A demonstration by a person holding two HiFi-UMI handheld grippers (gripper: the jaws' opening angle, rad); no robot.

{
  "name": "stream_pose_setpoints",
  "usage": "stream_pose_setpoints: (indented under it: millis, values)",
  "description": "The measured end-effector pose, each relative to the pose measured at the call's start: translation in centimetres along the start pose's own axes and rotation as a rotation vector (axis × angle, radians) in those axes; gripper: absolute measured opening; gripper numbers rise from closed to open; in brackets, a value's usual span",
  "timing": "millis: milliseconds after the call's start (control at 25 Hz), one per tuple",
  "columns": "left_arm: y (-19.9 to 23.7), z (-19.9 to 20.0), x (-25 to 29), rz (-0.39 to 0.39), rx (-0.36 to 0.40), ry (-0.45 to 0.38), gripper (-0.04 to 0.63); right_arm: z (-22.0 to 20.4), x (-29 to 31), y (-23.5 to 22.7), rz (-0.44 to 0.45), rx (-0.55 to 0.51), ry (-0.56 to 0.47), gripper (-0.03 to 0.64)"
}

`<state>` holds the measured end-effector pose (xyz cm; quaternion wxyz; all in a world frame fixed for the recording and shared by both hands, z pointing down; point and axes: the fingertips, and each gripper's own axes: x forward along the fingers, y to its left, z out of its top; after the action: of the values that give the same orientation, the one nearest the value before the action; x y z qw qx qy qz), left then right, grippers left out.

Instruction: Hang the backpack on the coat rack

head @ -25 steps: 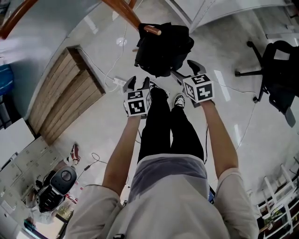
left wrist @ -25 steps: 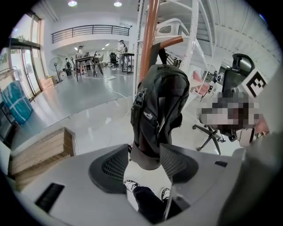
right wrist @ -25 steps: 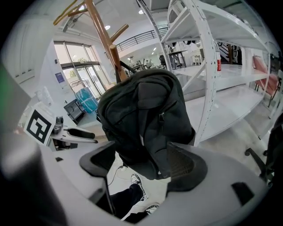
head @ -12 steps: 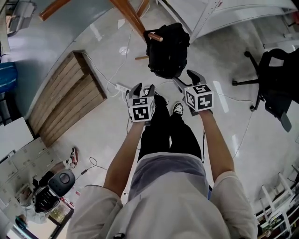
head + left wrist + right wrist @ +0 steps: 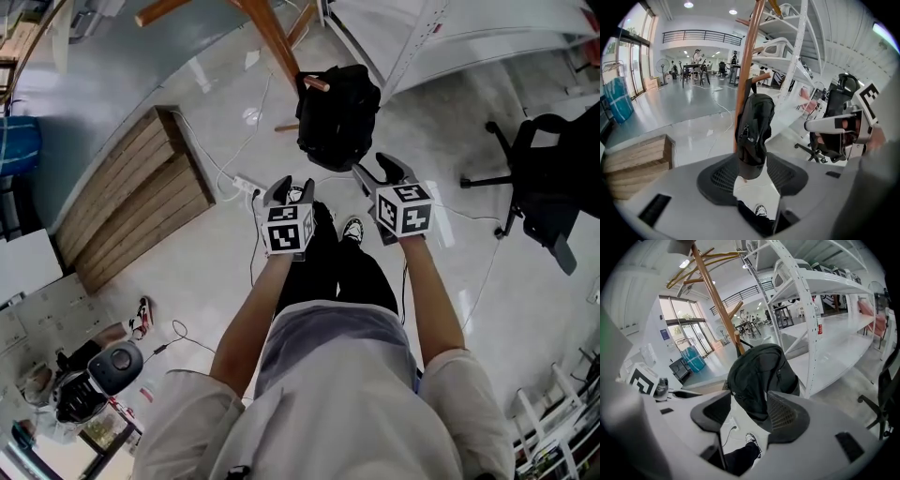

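While the backpack [image 5: 337, 112] is hanging from a wooden peg [image 5: 316, 83] on the coat rack [image 5: 272, 37], in the upper middle of the head view, I am thinking about what could go wrong from here. The top loop is sitting close to the tip of the peg, so I am guessing a small knock could make the bag slide off and drop to the floor [image 5: 216, 262]. Both grippers are just below the bag in the picture, so a bump from one of them could be that knock. The bag is also pulling on one side of the rack, and a hard push might make the rack wobble.

The bag is black and soft. It is sagging a little and bulging at the bottom. In the left gripper view a zipper is running down its side. It is hanging right beside the pole and looks clear of the floor.

The left gripper [image 5: 291, 190] is not touching the bag. Its jaws have just been closing a bit, but they are standing apart with nothing held between them. The right gripper [image 5: 380, 173] is the same: jaws closing a little, apart, holding nothing. In both gripper views the bag is showing past the gap, farther off.

Farther out, a wooden platform [image 5: 131, 206] is lying at the left, white shelves [image 5: 469, 28] are standing at the upper right, and an office chair [image 5: 544, 178] is sitting at the right edge.
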<state>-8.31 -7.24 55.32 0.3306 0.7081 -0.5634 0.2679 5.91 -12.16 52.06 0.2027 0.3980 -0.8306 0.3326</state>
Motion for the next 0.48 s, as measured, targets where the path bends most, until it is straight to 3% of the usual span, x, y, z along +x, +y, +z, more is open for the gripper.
stream_pose_setpoints:
  millis: [200,480]
  values:
    - [-0.5,-0.3,-1.4,0.004,-0.068,-0.012,0.184,0.4,-1.8,0.5,-0.002,0.003,-0.018,0.206]
    - [-2.0,1.2,-4.2,-0.004,-0.066,-0.093,0.155,1.9,-4.4,1.7,0.010,-0.043,-0.050,0.183]
